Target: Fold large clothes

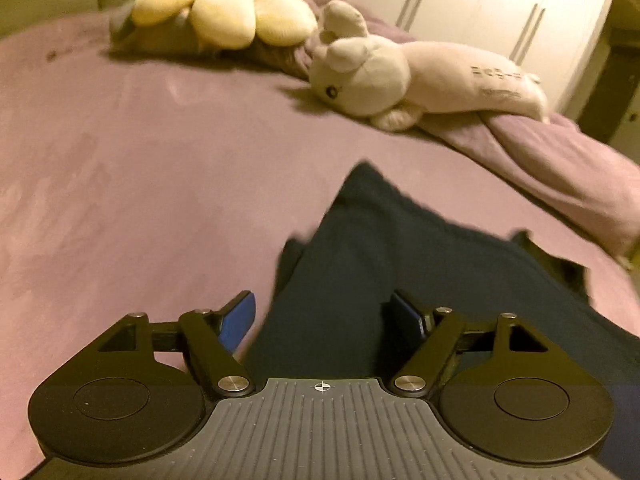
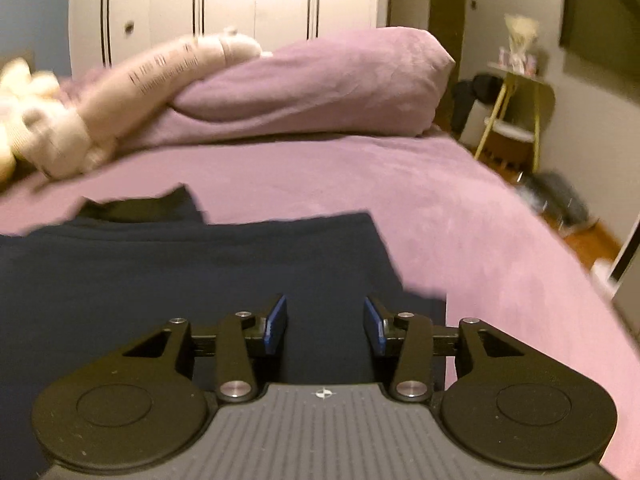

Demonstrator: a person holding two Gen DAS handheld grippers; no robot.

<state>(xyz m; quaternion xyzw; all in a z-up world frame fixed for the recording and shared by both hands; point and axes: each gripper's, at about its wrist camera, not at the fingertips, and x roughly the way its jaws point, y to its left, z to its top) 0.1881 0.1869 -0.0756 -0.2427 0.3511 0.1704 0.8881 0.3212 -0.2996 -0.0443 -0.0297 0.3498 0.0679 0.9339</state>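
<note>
On bed [image 1: 120, 160], navy garment [image 1: 380, 260] beneath open tongs [image 1: 326, 320]

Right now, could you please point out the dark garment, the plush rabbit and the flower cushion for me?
dark garment [image 2: 200, 264]: right wrist view, flat middle of the cloth.
plush rabbit [image 1: 360, 76]: left wrist view, its head.
flower cushion [image 1: 224, 12]: left wrist view, a yellow petal.

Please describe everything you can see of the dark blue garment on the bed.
The dark blue garment is soft, plain cloth. It lies flat on the purple bed sheet, with a straight far edge and a darker part showing behind it. Both grippers hover over it with open fingers; nothing grips it. The plush toys lie apart from it.
</note>
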